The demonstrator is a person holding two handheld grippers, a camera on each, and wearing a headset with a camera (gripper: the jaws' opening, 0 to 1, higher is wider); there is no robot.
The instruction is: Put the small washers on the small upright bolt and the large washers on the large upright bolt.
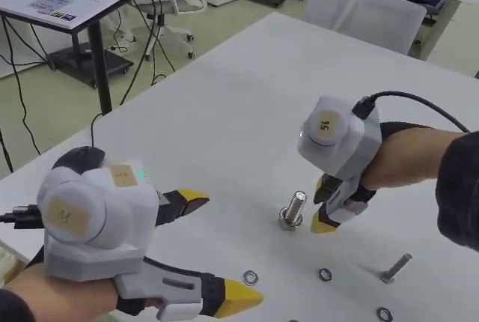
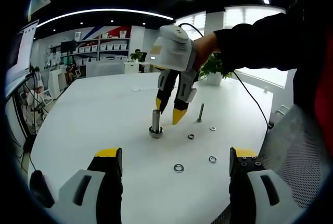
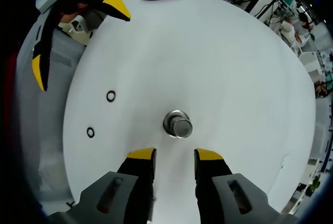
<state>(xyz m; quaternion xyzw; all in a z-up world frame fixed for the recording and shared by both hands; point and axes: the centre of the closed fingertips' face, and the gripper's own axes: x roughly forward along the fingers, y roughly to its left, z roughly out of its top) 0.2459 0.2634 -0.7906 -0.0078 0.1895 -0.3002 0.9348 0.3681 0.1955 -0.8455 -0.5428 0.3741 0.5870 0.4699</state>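
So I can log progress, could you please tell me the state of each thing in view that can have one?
Left hand-held gripper: open wide, empty.
Right hand-held gripper: open, empty.
Large bolt: upright.
Small bolt: upright.
Washers: lying flat and loose on the table, on neither bolt.

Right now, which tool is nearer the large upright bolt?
Right. The right tool hangs just beside the large upright bolt, jaws open. The left tool is well back toward the person, jaws wide open.
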